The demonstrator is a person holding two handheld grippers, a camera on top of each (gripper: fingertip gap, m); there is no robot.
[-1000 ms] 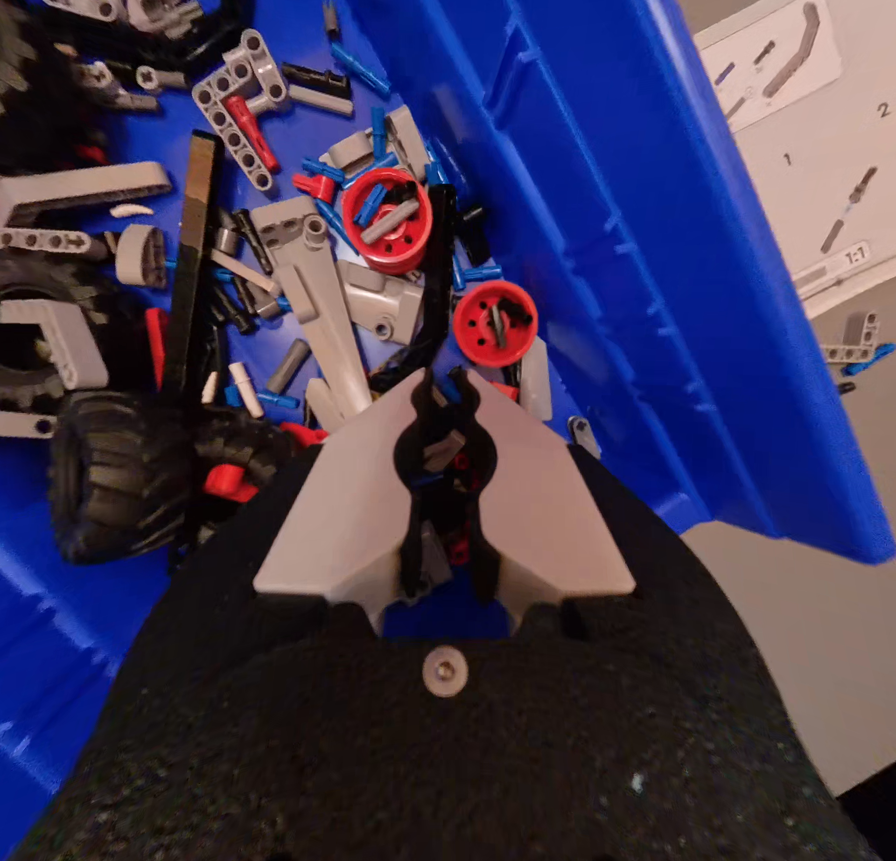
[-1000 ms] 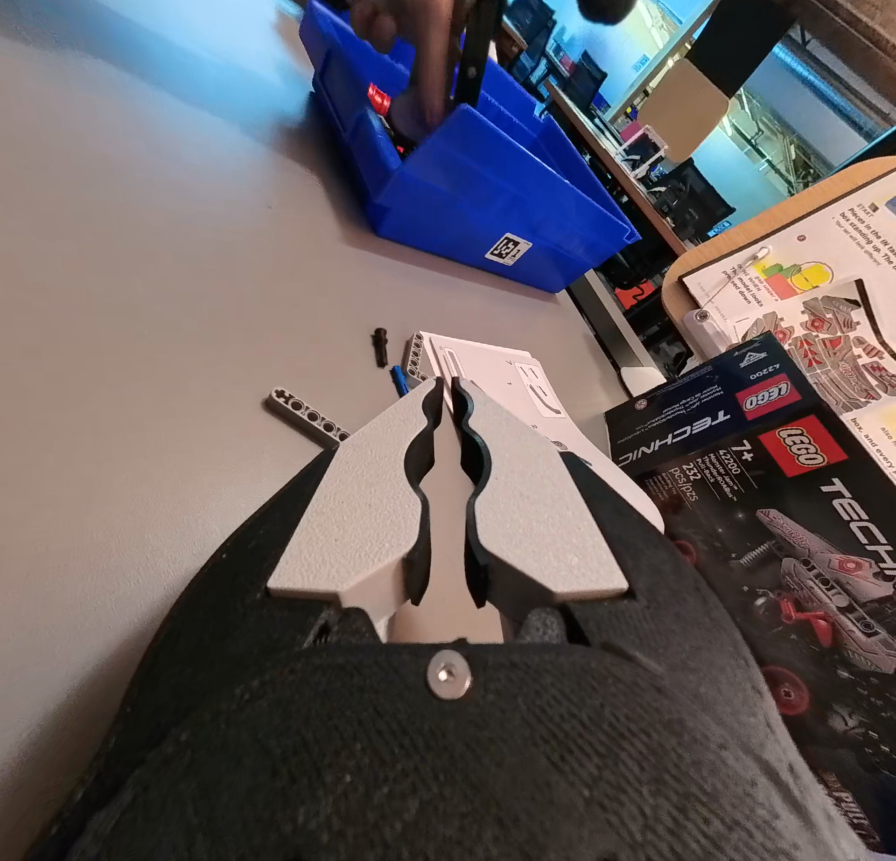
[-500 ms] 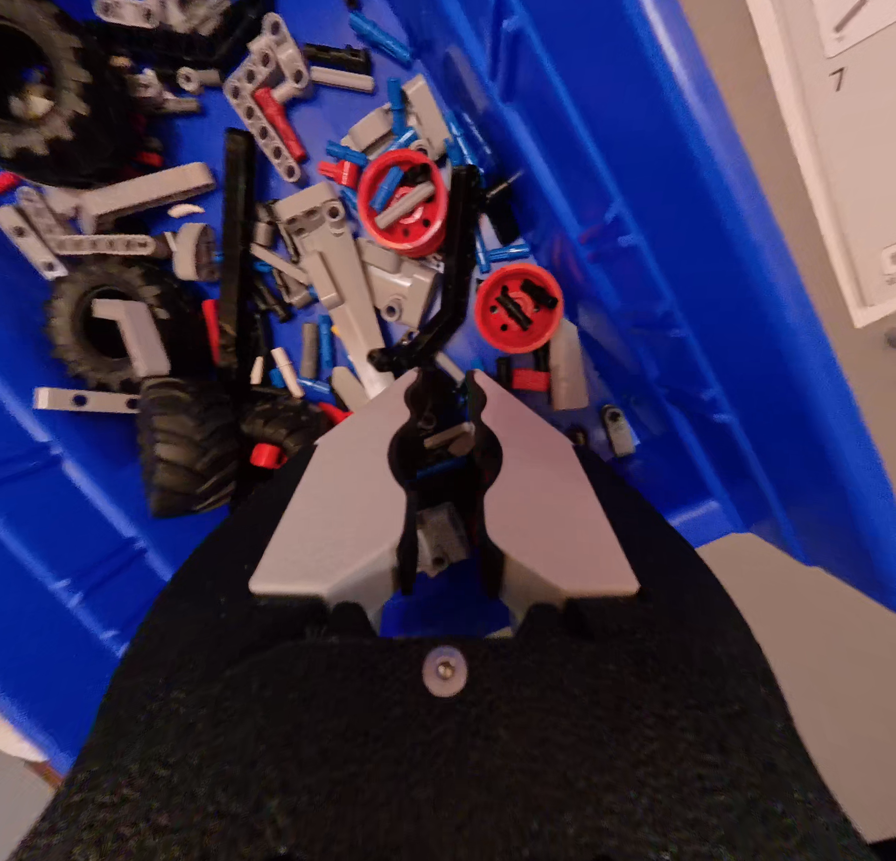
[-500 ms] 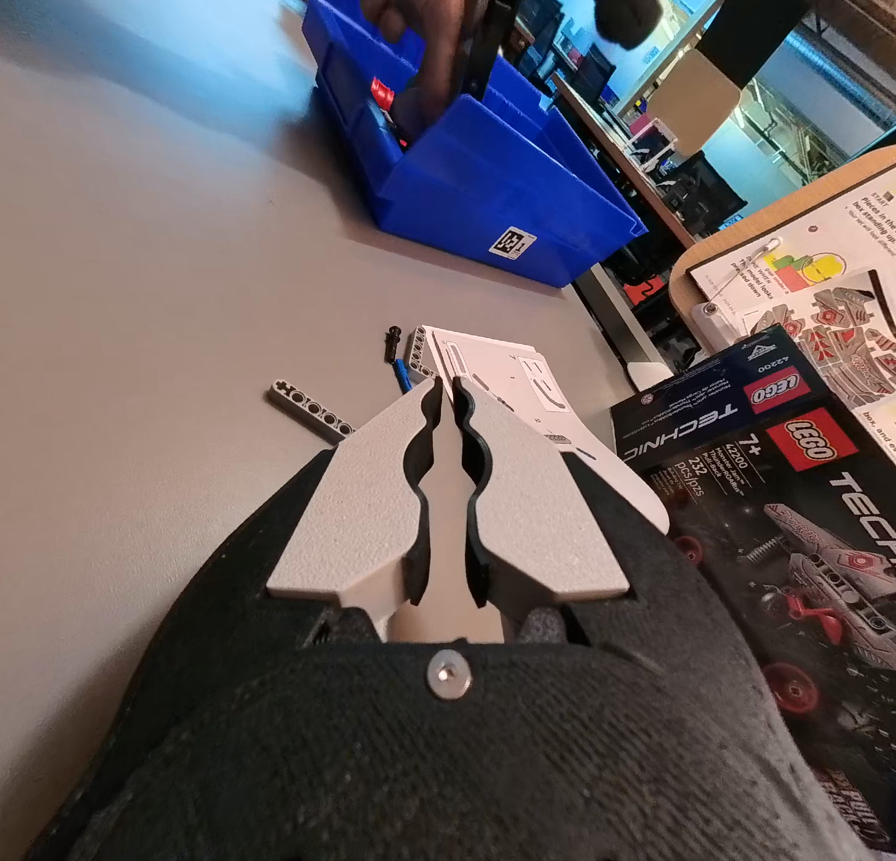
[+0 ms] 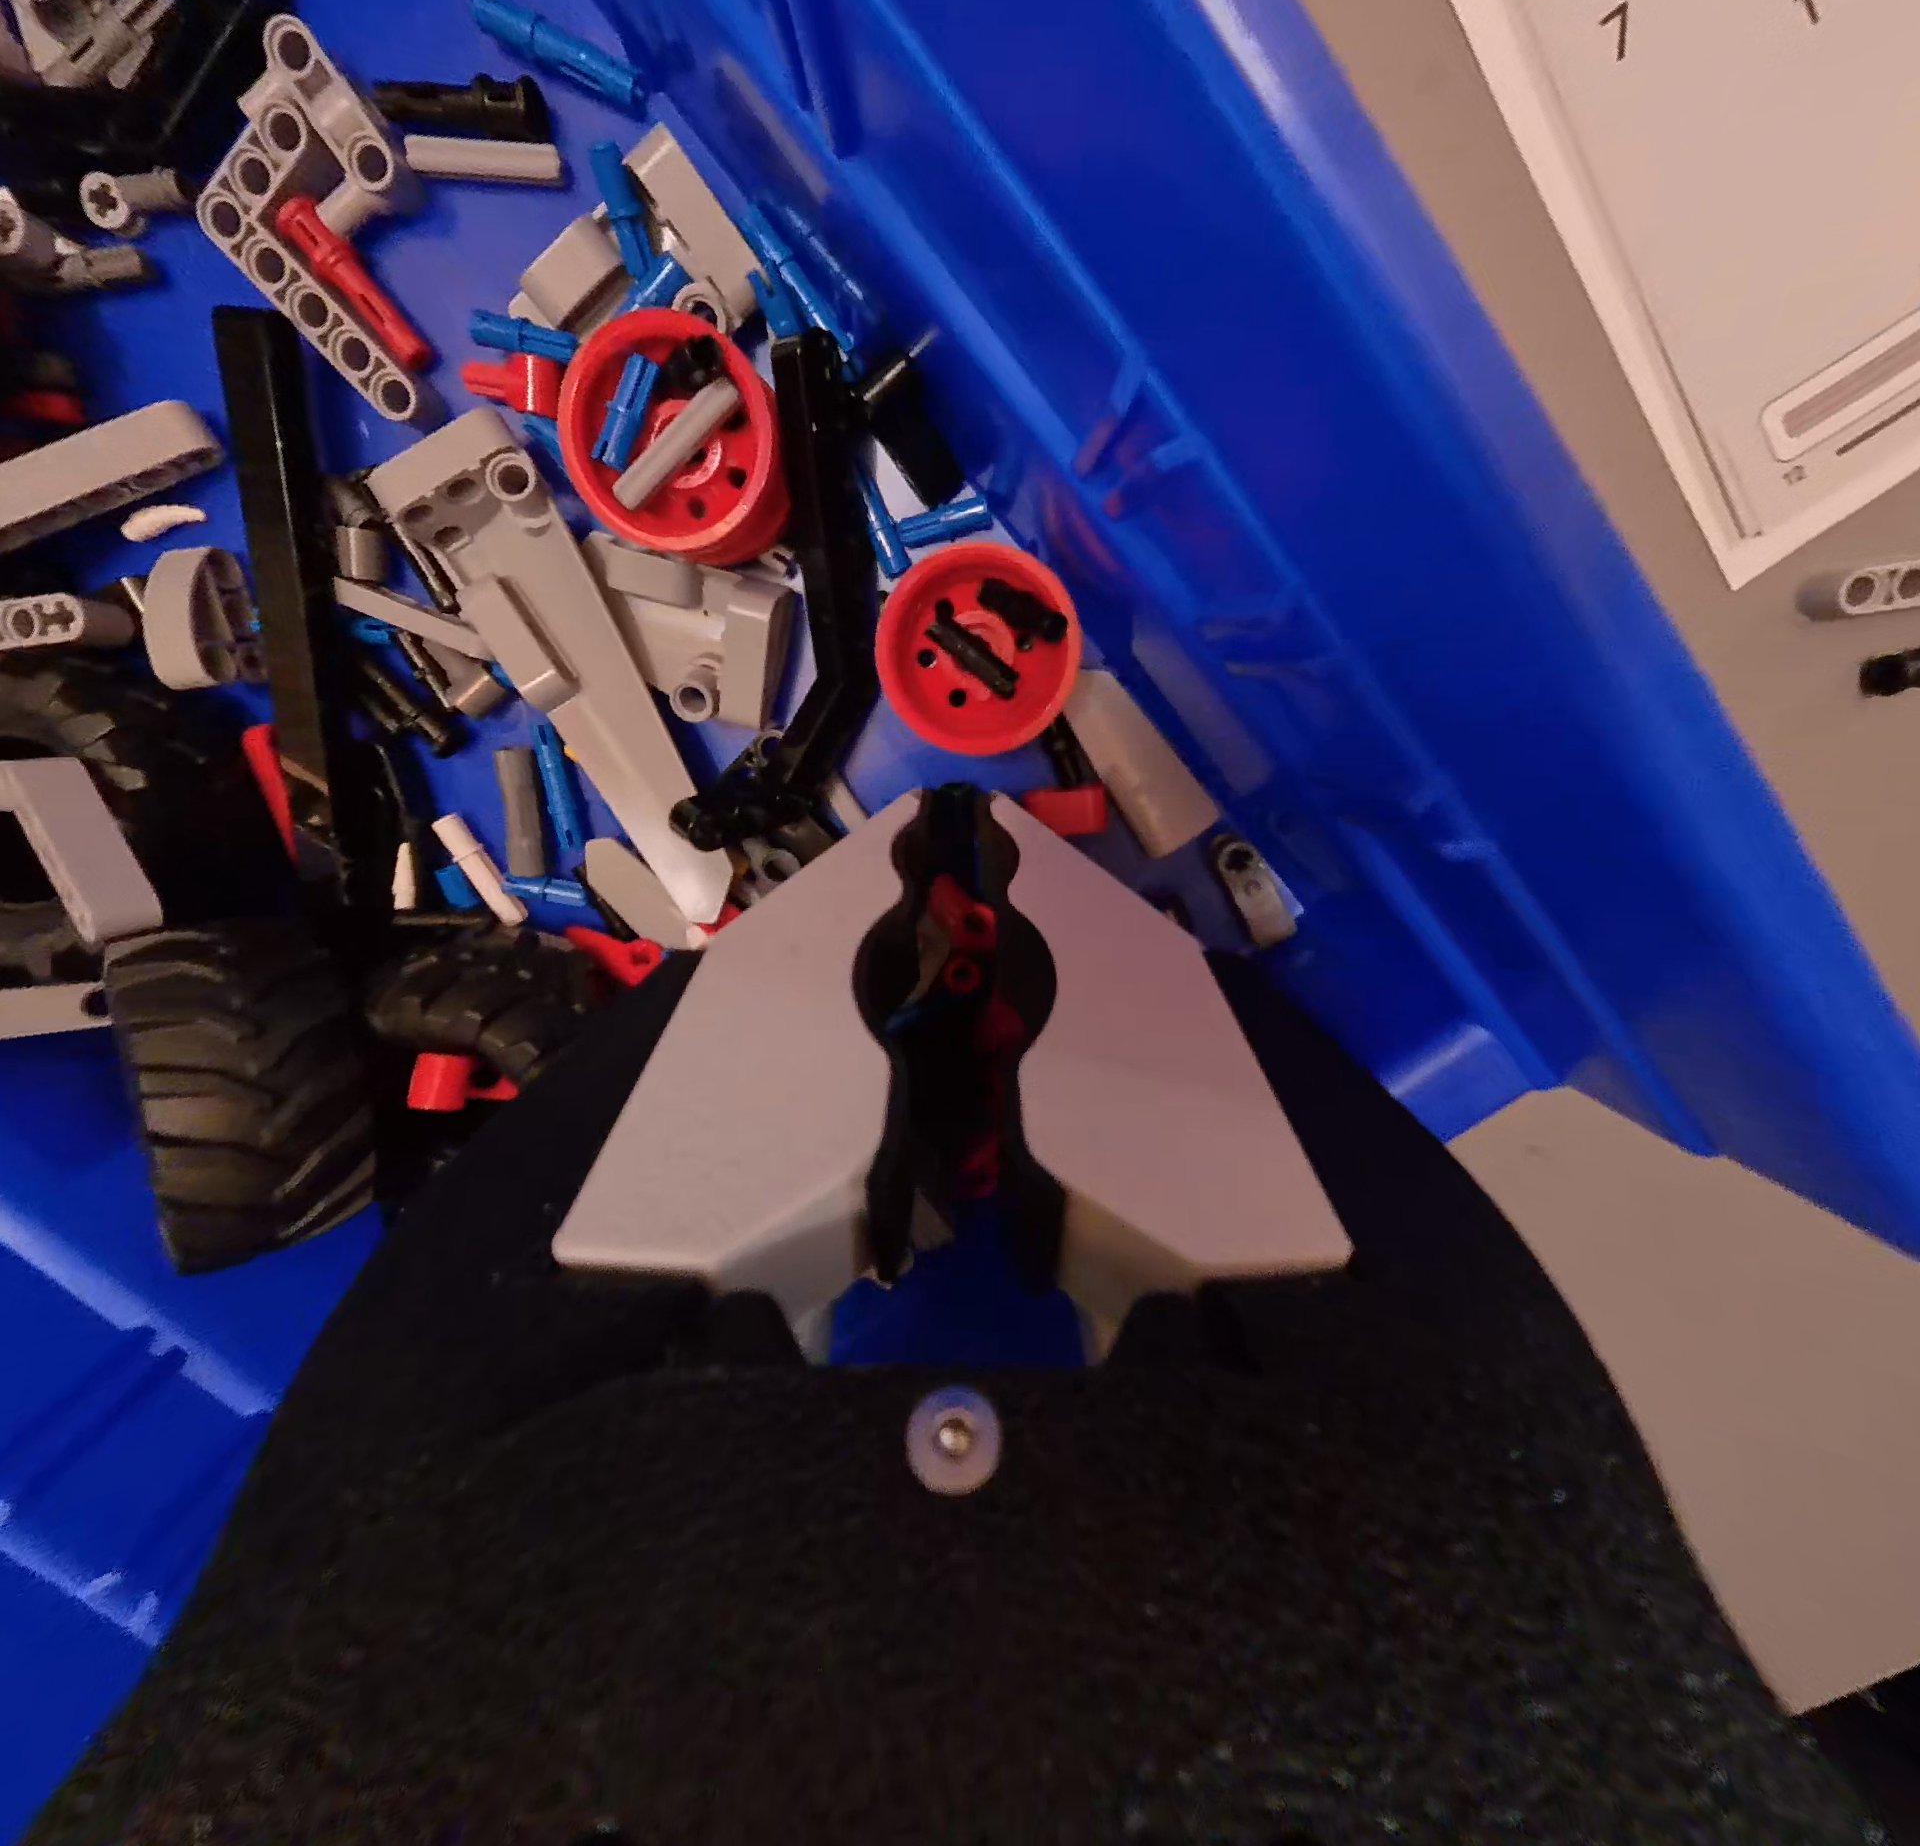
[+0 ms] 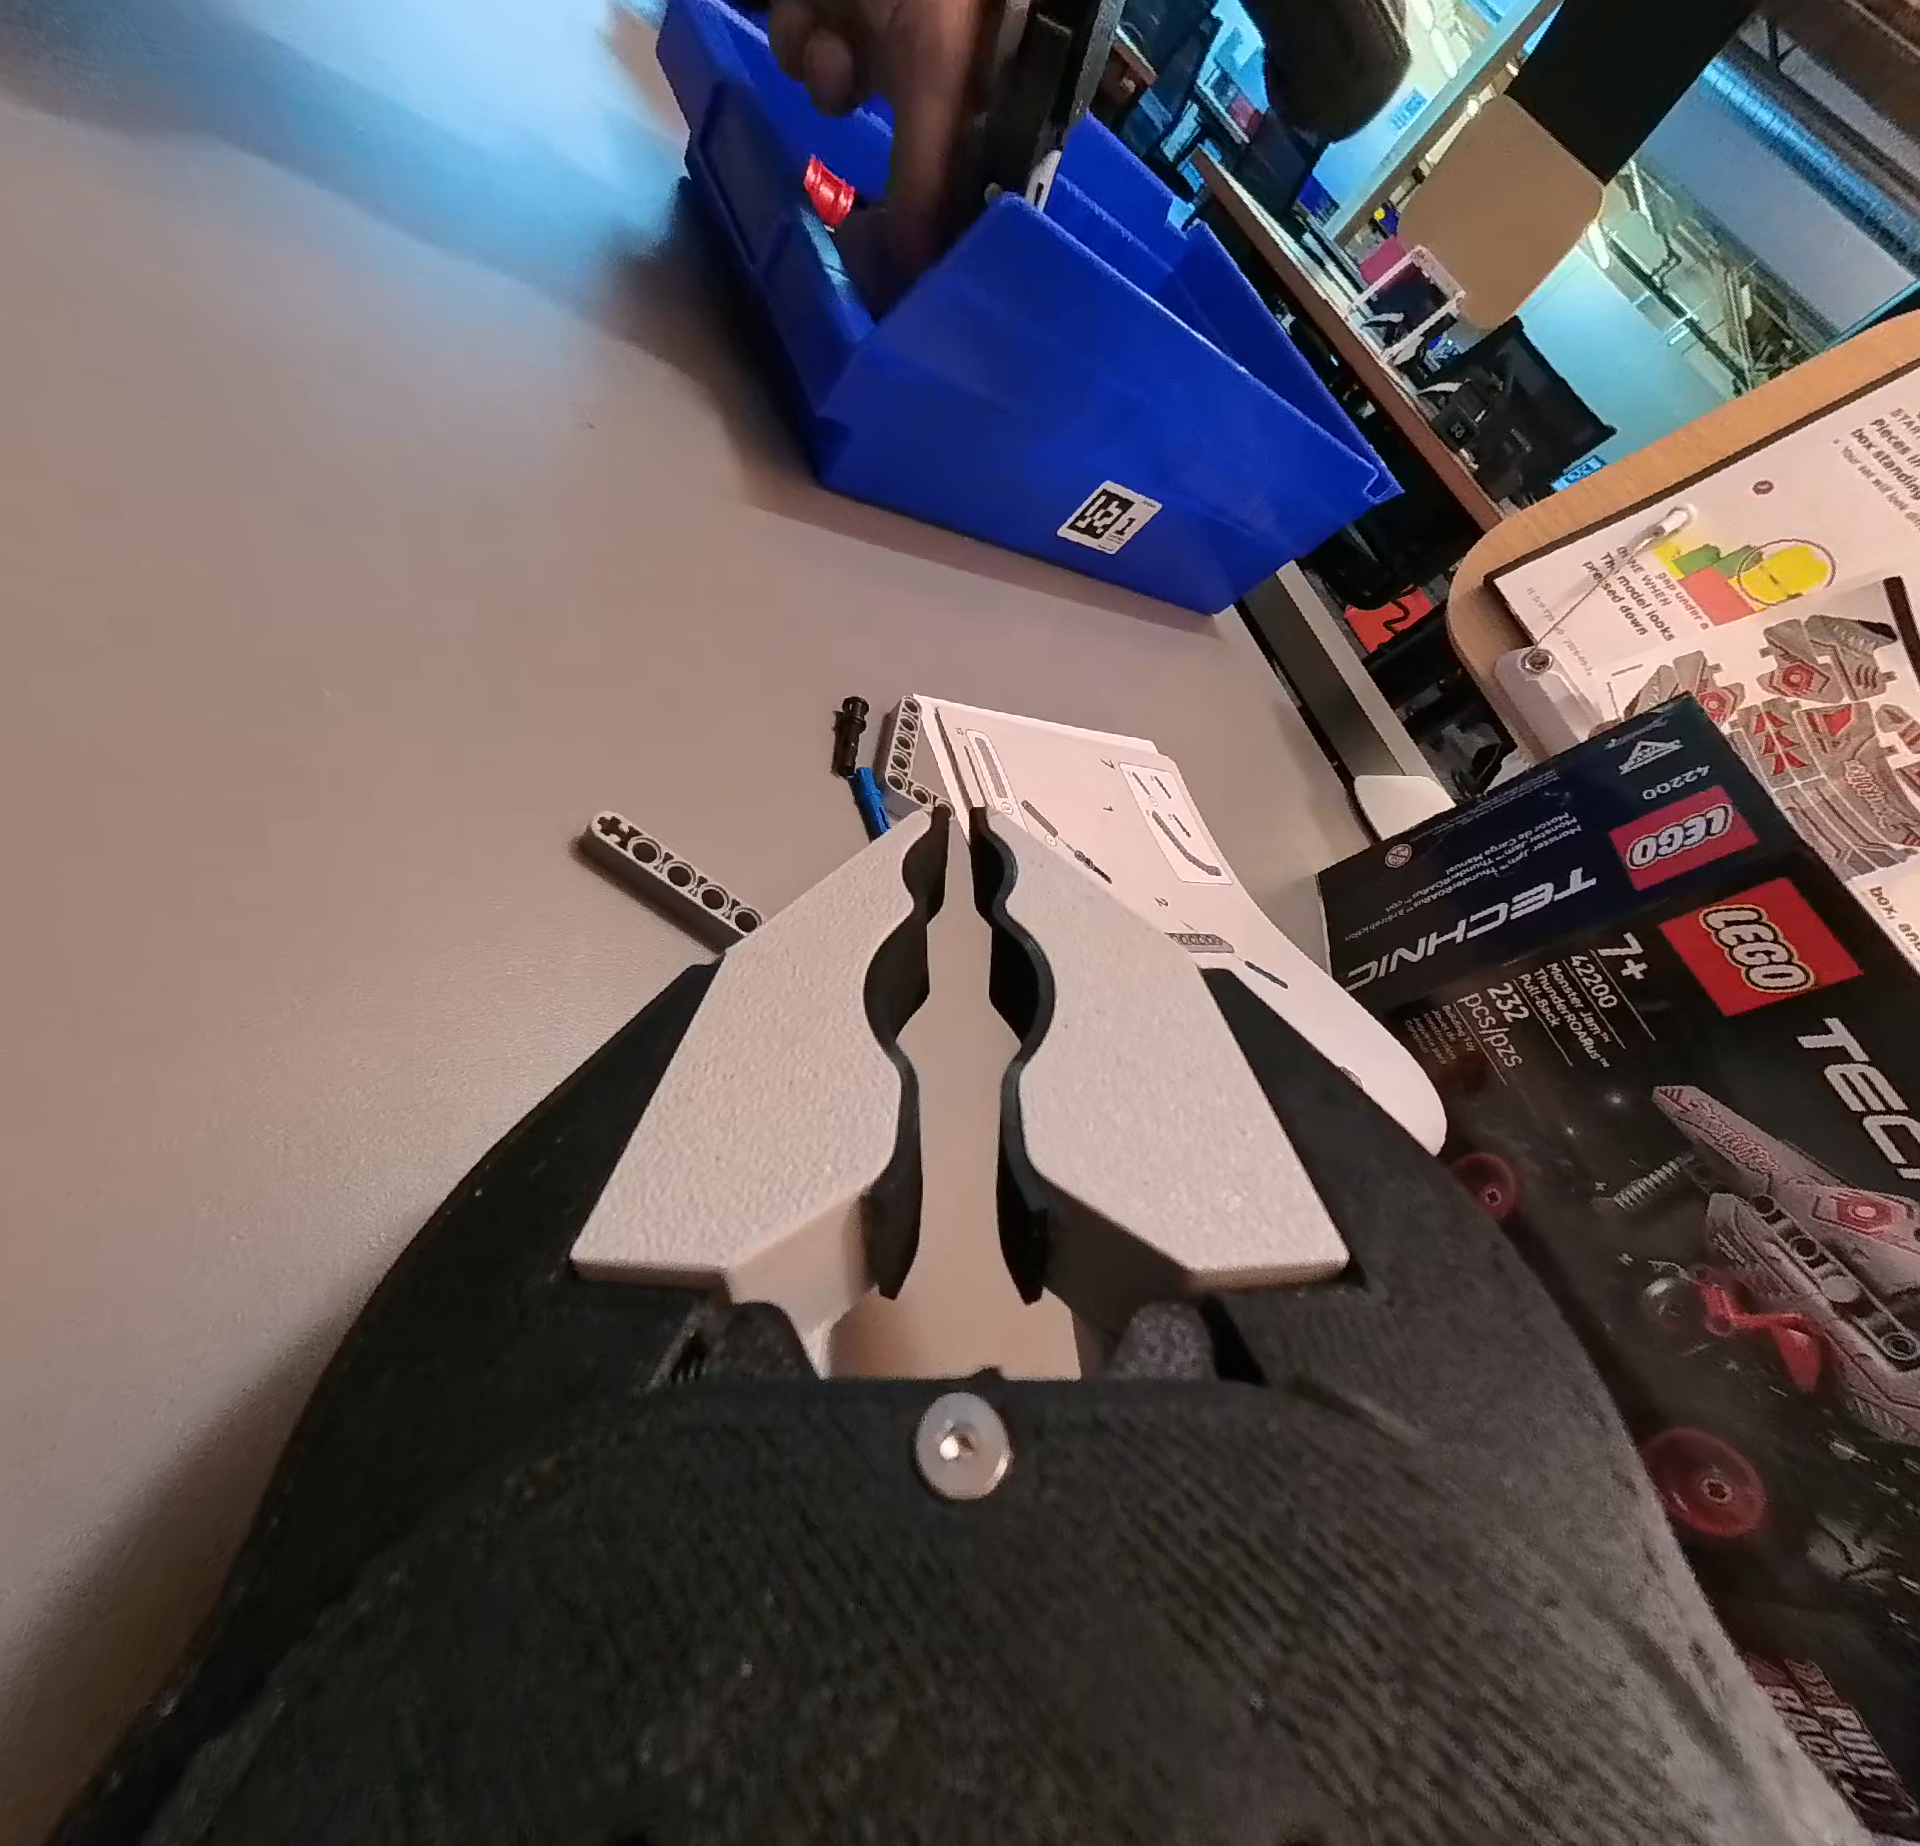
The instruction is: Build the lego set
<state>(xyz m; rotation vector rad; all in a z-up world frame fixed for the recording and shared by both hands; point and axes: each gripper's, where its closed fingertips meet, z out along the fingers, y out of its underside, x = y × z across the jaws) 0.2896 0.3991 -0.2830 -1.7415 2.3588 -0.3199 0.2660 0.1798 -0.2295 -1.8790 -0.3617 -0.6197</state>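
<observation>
The grey surface (image 6: 312,653) carries everything: at its far end the blue bin (image 6: 1039,425) of loose Lego Technic parts, nearer the printed set box (image 6: 1662,1069), and between them the white instruction booklet (image 6: 1091,809).

Inside the bin (image 5: 1143,446) lies a jumble of black tyres (image 5: 239,1079), two red wheel hubs (image 5: 977,648), grey panels and beams, a bent black liftarm (image 5: 831,591), and blue and black pins.

The step in hand looks like part-picking. The left gripper (image 5: 954,809) is down in the bin's near corner, its jaws drawn almost together; small black and red pieces show in the slot between them, but I cannot tell whether they are gripped or merely lie beneath. The right gripper (image 6: 958,825) hangs low over the surface with its jaws a narrow slit apart and nothing in them.

Beside the booklet sit parts already set out: a grey beam (image 6: 675,877), a black pin (image 6: 847,731) and a blue pin (image 6: 868,799).

Next, I'd say, the left one must lift clear of the bin wall and carry its piece, if it has one, over to those parts.
</observation>
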